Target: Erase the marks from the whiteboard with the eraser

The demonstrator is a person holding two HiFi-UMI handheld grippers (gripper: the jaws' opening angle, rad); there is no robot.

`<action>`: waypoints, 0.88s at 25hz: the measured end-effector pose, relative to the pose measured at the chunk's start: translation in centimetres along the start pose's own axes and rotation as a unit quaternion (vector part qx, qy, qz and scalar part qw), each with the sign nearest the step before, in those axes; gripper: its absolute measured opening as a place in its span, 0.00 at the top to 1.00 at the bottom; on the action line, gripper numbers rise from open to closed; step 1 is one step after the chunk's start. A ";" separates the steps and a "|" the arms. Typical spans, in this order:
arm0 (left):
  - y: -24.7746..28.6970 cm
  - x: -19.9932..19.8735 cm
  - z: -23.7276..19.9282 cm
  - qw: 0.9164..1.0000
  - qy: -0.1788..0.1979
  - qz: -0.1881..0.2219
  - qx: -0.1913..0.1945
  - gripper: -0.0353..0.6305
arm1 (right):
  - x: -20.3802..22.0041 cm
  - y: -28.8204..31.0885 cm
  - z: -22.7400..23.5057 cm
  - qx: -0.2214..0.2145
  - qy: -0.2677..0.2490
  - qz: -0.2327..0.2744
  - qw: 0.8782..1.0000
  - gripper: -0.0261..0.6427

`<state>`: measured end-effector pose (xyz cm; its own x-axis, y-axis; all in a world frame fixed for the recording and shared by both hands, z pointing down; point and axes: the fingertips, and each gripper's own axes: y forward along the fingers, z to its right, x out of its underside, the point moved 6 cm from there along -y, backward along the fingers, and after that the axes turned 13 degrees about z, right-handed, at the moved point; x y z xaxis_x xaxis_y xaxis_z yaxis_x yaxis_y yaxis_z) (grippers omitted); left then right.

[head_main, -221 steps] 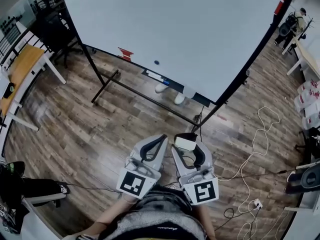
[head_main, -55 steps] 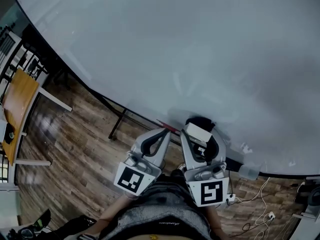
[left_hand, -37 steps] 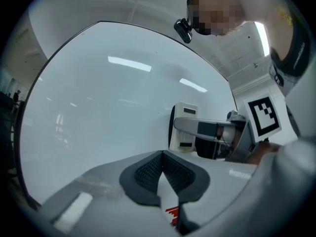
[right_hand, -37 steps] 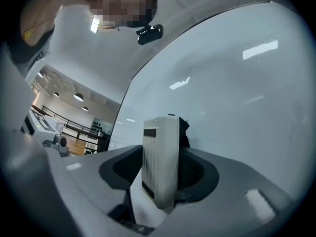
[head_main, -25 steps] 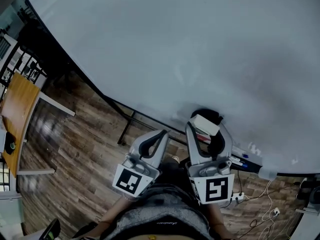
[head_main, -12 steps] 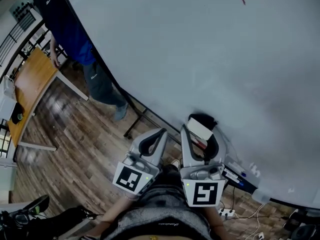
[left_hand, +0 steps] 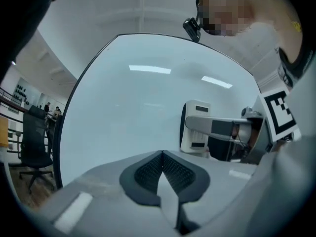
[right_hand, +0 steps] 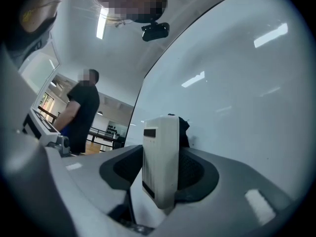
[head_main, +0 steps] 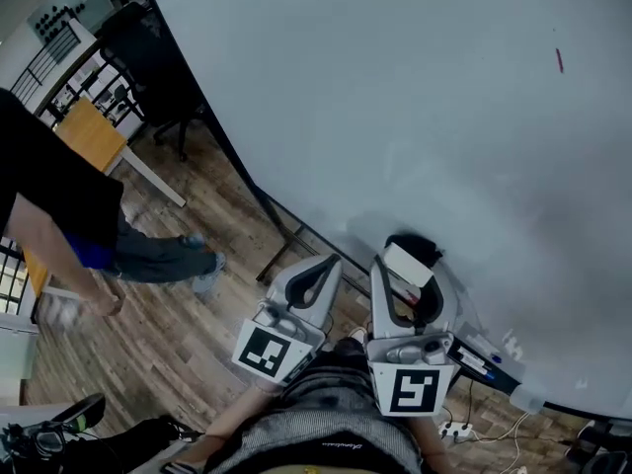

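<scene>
A large whiteboard (head_main: 395, 97) fills the upper head view; a small red mark (head_main: 559, 60) sits high on its right side. My right gripper (head_main: 407, 268) is shut on a white eraser (head_main: 411, 264) with a black felt side, held close to the board's lower part. In the right gripper view the eraser (right_hand: 160, 159) stands upright between the jaws of the right gripper (right_hand: 161, 169). My left gripper (head_main: 314, 276) is beside it, shut and empty; its dark pads (left_hand: 148, 172) meet in the left gripper view, where the eraser (left_hand: 195, 134) shows at right.
A person in dark clothes (head_main: 59, 205) walks on the wooden floor at left, near an orange-topped table (head_main: 89, 136) and a black chair (head_main: 163, 67). The board's black stand (head_main: 286, 240) and marker tray (head_main: 484, 363) lie below it. Cables and a power strip (head_main: 454, 428) are on the floor.
The view has swung so the red mark now sits lower right on the board. The person at left moved down the floor. The grippers keep their hold and place.
</scene>
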<state>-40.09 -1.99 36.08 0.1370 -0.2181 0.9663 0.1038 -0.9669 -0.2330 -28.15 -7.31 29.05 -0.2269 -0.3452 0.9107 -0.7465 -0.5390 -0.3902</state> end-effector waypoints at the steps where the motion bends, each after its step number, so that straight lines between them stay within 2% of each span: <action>1: 0.2 -0.2 -0.7 1.000 0.000 0.006 0.007 0.94 | 0.1 0.5 -0.4 0.005 -0.002 0.001 1.000 0.66; 5: 0.5 -0.7 -4.6 0.999 0.002 0.003 0.035 0.94 | 0.8 3.3 -2.5 0.029 -0.013 0.003 0.999 0.66; 9: 0.6 -1.1 -8.7 0.998 -0.024 -0.009 0.049 0.94 | 1.7 6.6 -4.8 0.047 -0.018 0.002 0.999 0.66; 12: 0.6 -1.5 -11.5 0.997 -0.029 -0.010 0.064 0.94 | 2.4 8.9 -6.7 0.057 -0.023 0.002 0.998 0.66; 22: 0.9 -1.1 -20.4 0.994 -0.046 -0.019 0.097 0.94 | 5.2 16.1 -12.3 0.057 -0.032 0.002 0.998 0.66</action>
<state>-60.22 -5.29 37.10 0.2183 -0.1607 0.9626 0.2965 -0.9288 -0.2223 -49.06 -8.31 29.19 -0.1862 -0.3935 0.9003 -0.6691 -0.6202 -0.4094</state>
